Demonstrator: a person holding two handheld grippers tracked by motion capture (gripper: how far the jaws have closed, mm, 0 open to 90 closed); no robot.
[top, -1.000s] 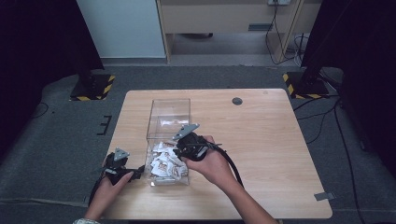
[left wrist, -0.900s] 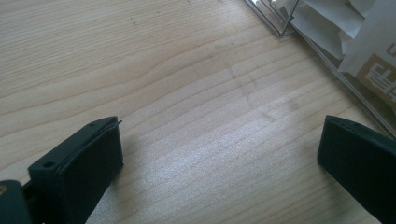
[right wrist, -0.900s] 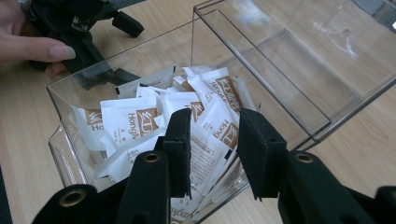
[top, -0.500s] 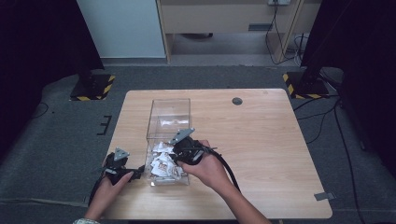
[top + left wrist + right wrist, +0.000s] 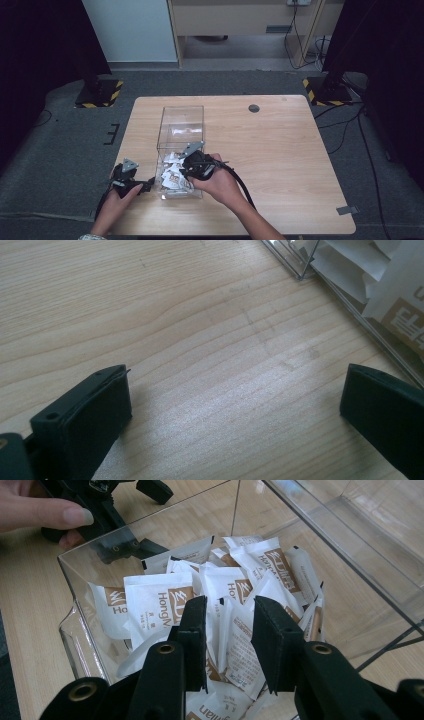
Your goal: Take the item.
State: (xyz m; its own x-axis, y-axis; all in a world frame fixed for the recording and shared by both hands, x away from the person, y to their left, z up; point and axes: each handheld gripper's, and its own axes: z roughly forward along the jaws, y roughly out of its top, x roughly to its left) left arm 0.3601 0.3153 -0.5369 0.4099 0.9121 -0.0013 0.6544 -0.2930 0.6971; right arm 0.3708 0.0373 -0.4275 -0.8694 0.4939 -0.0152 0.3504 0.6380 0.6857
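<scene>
So the right gripper (image 5: 227,645) is angled down into the clear plastic box (image 5: 180,125), jaws partly closed with a narrow gap. A white sachet (image 5: 235,645) stands on edge in that gap, but I honestly can't tell if the pads are actually pinching it or just sitting either side. In the high view the right hand (image 5: 220,181) wraps the gripper body from behind, forearm running in from the bottom edge, cable (image 5: 242,182) looping back along the wrist.

The pile of white-and-brown sachets (image 5: 175,172) sits at the near end of the box; the far end looks mostly bare.

The left gripper (image 5: 235,415) is spread wide over bare wood, just beside the box's outer wall. The left hand (image 5: 117,197) holds it low near the table's (image 5: 280,150) near-left edge, pointed toward the box.
</scene>
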